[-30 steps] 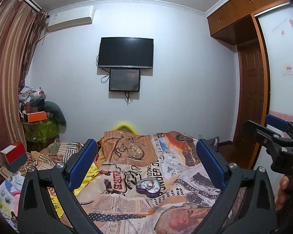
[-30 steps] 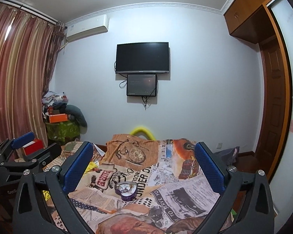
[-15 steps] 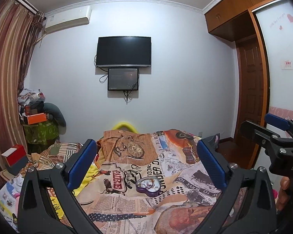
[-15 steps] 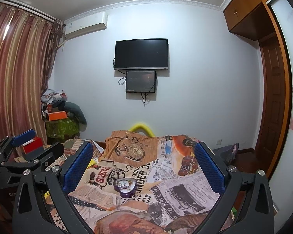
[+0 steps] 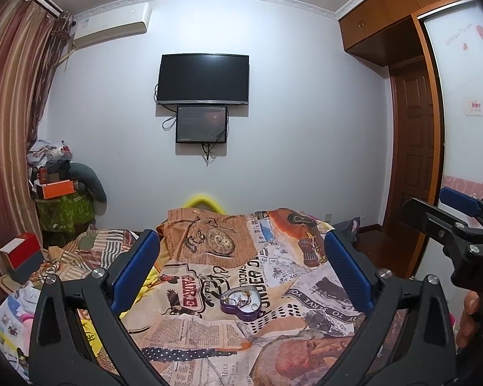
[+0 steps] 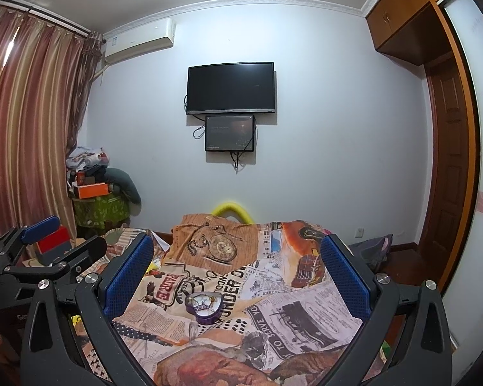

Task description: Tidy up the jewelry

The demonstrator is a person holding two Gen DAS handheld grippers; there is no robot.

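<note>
Both tongs spread wide, holding nothing; left tongs [image 5: 241,273] and right tongs [image 6: 238,273] hover over the bed [image 5: 306,289], heart box [image 5: 240,299] ahead between their tips

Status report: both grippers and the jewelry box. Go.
Left hand-held gripper open, empty. Right hand-held gripper open, empty. Purple heart-shaped jewelry box on newspaper-print bedspread, lid off, untouched. Nothing in the way.

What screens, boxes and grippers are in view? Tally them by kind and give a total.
Wall screens: 2, the large TV and the small monitor under it.
Boxes: 3, the purple heart-shaped jewelry box on the bedspread, the orange box and the red box.
Grippers: 2, the left gripper and the right gripper, both open.
Total: 7.
</note>
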